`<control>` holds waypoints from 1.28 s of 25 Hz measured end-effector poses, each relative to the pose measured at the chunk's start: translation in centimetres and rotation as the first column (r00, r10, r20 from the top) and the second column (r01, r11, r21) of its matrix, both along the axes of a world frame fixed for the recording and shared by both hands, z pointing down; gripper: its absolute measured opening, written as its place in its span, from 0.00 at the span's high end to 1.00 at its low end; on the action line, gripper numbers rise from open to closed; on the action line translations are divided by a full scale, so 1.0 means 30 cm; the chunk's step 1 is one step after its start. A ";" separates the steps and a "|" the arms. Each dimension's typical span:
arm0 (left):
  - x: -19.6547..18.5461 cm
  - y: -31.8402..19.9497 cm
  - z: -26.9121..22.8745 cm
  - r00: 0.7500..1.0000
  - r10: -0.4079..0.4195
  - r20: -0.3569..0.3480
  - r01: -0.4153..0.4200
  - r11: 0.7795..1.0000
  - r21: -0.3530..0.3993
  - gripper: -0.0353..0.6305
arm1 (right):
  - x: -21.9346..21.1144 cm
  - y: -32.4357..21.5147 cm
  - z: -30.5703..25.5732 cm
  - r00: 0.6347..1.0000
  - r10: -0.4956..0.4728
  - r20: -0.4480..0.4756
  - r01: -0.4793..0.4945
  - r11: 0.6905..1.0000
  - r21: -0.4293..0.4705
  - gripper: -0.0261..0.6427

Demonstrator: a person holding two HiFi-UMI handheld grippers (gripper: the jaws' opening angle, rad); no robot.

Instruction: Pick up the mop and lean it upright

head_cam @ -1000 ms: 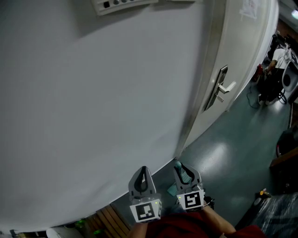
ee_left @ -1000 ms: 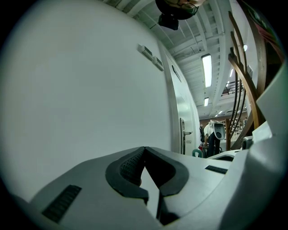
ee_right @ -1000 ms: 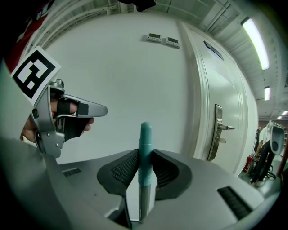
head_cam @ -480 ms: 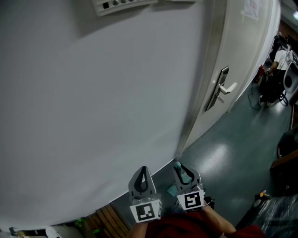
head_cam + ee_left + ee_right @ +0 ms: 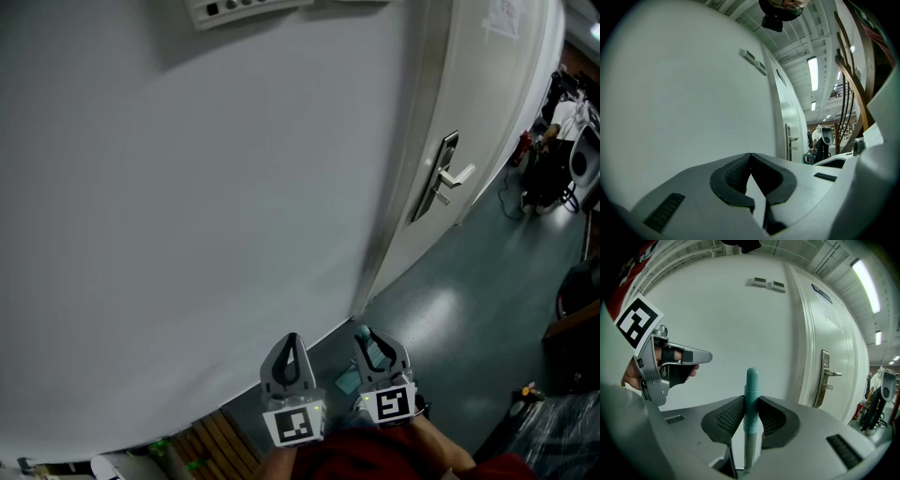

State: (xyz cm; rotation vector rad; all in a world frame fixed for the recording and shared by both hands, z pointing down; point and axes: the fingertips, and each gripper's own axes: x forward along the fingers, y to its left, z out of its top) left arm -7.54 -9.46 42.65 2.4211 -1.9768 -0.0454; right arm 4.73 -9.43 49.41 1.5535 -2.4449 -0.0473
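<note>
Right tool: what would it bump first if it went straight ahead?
The right tool, gripping the mop stick, would probably hit the white wall, left of the door; distance is unclear.

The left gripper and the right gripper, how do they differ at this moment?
The left gripper has its jaws touching with nothing between them; the right gripper is clamped on the mop handle, whose teal end sticks up past its jaws. In the head view the right gripper sits nearer the door, the left one farther from it. Both are grey with dark ribbed pads and face the white wall.
</note>
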 end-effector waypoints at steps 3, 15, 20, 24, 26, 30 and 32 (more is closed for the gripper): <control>0.007 0.003 -0.002 1.000 0.006 -0.001 -0.006 1.000 -0.002 0.93 | 0.005 0.008 -0.003 1.000 0.000 -0.003 0.000 1.000 0.000 0.80; 0.009 0.006 0.003 1.000 0.009 -0.003 -0.009 1.000 -0.005 0.93 | 0.068 0.014 -0.067 0.998 0.037 0.057 -0.039 0.999 0.025 0.80; 0.001 0.000 -0.005 1.000 0.004 -0.005 -0.004 1.000 0.001 0.93 | 0.067 0.025 -0.127 0.996 0.037 0.084 -0.041 0.997 0.057 0.80; -0.006 -0.003 -0.011 1.000 -0.002 0.000 0.002 1.000 0.004 0.93 | 0.058 0.021 -0.208 0.992 0.030 0.119 -0.041 0.995 0.096 0.80; -0.007 -0.002 -0.015 1.000 -0.004 0.000 0.004 1.000 0.006 0.93 | 0.055 0.021 -0.248 0.990 0.028 0.139 -0.043 0.993 0.111 0.80; -0.014 -0.005 -0.024 1.000 -0.008 0.001 0.008 1.000 0.012 0.93 | 0.055 0.020 -0.313 0.986 0.026 0.167 -0.049 0.990 0.135 0.80; -0.019 -0.011 -0.024 1.000 -0.012 0.002 0.012 1.000 0.009 0.93 | 0.053 0.018 -0.339 0.984 0.023 0.174 -0.048 0.988 0.145 0.80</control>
